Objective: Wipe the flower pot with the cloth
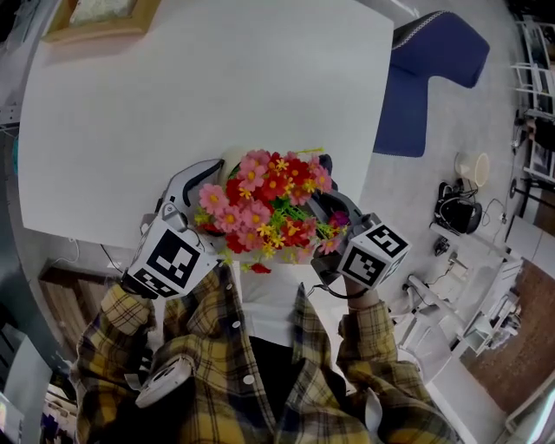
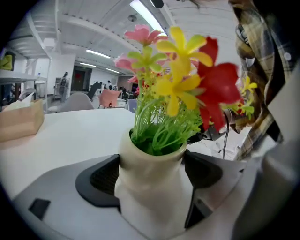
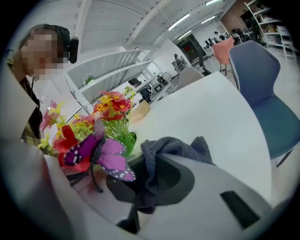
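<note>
A cream flower pot (image 2: 150,187) holding pink, red and yellow artificial flowers (image 1: 269,204) stands at the near edge of the white table (image 1: 199,95). My left gripper (image 2: 150,176) is shut on the pot, one jaw on each side of it. In the head view the blooms hide most of the pot, and the left gripper (image 1: 192,186) comes in from the left. My right gripper (image 3: 145,180) is shut on a grey cloth (image 3: 161,154), just right of the flowers (image 3: 110,110). A purple butterfly decoration (image 3: 101,154) sticks out beside the cloth.
A wooden frame (image 1: 100,17) lies at the table's far left corner. A tan box (image 2: 21,123) sits further back on the table. A blue chair (image 1: 429,74) stands off the right side, with a kettle (image 1: 458,212) and cables on the floor.
</note>
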A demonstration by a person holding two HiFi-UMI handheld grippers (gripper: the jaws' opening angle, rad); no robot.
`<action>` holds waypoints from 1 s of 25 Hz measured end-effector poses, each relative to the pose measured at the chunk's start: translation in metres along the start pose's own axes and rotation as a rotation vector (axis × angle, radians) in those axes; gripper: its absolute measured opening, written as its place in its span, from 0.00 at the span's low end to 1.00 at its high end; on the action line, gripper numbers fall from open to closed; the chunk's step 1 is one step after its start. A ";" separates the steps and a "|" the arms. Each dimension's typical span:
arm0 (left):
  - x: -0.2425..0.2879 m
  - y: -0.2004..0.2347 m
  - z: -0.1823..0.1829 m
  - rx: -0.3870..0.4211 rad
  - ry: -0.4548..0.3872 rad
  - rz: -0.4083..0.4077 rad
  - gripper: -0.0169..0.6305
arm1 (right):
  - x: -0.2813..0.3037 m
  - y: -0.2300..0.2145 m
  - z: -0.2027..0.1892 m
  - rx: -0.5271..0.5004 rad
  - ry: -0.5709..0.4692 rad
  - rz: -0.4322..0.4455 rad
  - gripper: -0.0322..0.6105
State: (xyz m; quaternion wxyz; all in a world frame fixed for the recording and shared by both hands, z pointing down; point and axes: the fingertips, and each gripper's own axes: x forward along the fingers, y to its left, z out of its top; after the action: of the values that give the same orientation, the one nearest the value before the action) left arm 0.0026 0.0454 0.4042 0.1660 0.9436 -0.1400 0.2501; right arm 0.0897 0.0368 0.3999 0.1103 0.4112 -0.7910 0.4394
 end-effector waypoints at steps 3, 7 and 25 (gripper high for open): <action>-0.002 0.001 0.000 0.046 0.031 -0.050 0.71 | 0.003 0.000 0.006 -0.025 0.002 -0.003 0.07; 0.003 0.005 0.009 0.112 0.057 -0.144 0.71 | 0.008 -0.010 0.023 -0.042 0.025 0.036 0.07; 0.018 0.032 0.022 0.418 0.181 -0.616 0.71 | 0.076 -0.007 0.077 -0.186 0.218 0.321 0.07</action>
State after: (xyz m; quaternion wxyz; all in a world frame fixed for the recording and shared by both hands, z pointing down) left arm 0.0153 0.0049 0.4033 0.0489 0.9290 0.2195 0.2940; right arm 0.0608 -0.0682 0.3998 0.1612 0.2182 -0.8669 0.4183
